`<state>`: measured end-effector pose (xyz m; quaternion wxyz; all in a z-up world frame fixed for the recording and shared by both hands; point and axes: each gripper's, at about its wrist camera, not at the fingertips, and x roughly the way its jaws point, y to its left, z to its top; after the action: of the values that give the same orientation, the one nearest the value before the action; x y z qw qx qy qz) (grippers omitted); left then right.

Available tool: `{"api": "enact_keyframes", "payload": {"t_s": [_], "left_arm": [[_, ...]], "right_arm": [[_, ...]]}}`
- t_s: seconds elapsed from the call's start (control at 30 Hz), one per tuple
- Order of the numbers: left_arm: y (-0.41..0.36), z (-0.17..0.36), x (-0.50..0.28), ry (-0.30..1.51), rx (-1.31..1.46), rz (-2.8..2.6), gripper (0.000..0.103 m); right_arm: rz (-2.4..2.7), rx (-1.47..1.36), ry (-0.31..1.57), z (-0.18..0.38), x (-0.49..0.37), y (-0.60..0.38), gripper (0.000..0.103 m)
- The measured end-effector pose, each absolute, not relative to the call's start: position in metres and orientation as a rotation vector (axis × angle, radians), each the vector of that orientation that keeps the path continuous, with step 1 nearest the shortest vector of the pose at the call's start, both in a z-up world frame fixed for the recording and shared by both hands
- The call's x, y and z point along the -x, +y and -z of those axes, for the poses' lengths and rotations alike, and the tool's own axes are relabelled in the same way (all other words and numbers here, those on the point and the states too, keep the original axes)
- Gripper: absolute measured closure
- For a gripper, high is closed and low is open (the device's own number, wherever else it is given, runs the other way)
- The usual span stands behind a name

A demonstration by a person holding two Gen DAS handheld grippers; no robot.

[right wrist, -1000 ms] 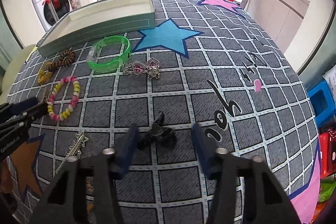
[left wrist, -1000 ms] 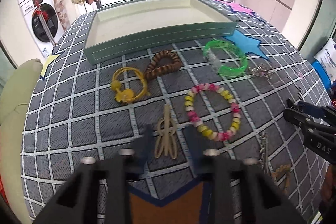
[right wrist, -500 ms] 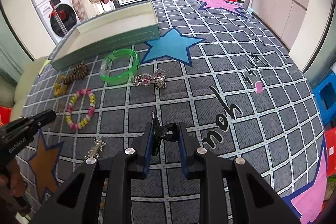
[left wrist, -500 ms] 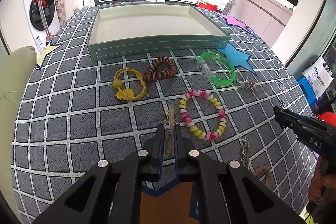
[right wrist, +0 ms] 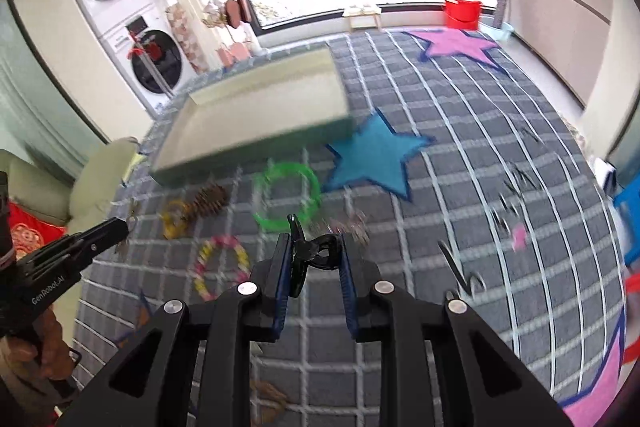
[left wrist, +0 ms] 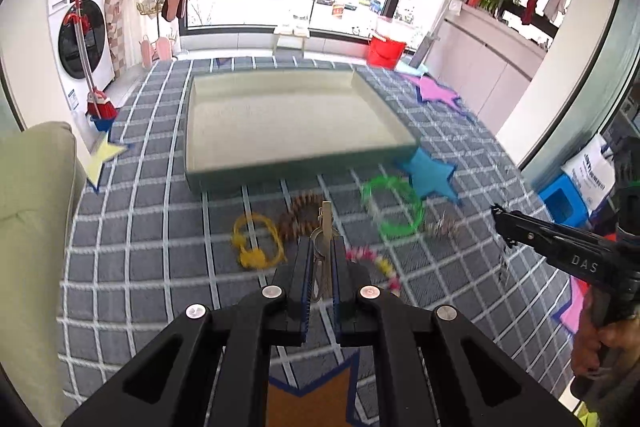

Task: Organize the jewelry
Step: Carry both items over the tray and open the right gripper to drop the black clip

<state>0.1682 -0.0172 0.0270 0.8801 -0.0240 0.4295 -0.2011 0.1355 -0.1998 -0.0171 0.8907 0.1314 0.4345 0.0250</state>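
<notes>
Left wrist view: While the carpet (left wrist: 132,227) blurs below, the left gripper (left wrist: 323,259) is pinched tight on a beige clip (left wrist: 326,223) that sticks up past its tips, lifted clear of the floor.
Tray: the green tray (left wrist: 296,169) lies ahead on the carpet — white inside, nothing in it.
Floor jewelry: a yellow tie (left wrist: 256,241), a brown coil (left wrist: 300,213), a green bangle (left wrist: 394,207) and a bead bracelet (left wrist: 380,263) lie between tray and gripper.
Right gripper: enters at the right edge (left wrist: 504,223), its grip unclear from here.

Right wrist view: the right gripper (right wrist: 314,259) is clamped on a black clip (right wrist: 306,251), jaws narrowly apart — clip off the carpet.
Tray: ahead and left (right wrist: 256,155).
Left gripper: at the left edge (right wrist: 120,225), the beige clip at its tip.
</notes>
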Motion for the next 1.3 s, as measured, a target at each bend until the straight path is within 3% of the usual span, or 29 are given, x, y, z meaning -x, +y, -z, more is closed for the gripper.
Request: {"api": "enact_keyframes", "payload": {"t_s": [0.47, 0.87, 1.3], "left_arm": [[-0.031, -0.048, -0.284, 0.857, 0.013, 0.346, 0.081], [-0.04, 0.01, -0.388, 0.907, -0.019, 0.237, 0.081], [-0.056, 0.05, -0.403, 0.95, -0.096, 0.173, 0.081]], "right_arm": [[-0.197, -0.246, 0.866, -0.026, -0.278, -0.18, 0.078], [-0.178, -0.27, 0.97, 0.035, -0.38, -0.173, 0.078], [-0.108, -0.197, 1.012, 0.08, -0.401, -0.17, 0.078]]}}
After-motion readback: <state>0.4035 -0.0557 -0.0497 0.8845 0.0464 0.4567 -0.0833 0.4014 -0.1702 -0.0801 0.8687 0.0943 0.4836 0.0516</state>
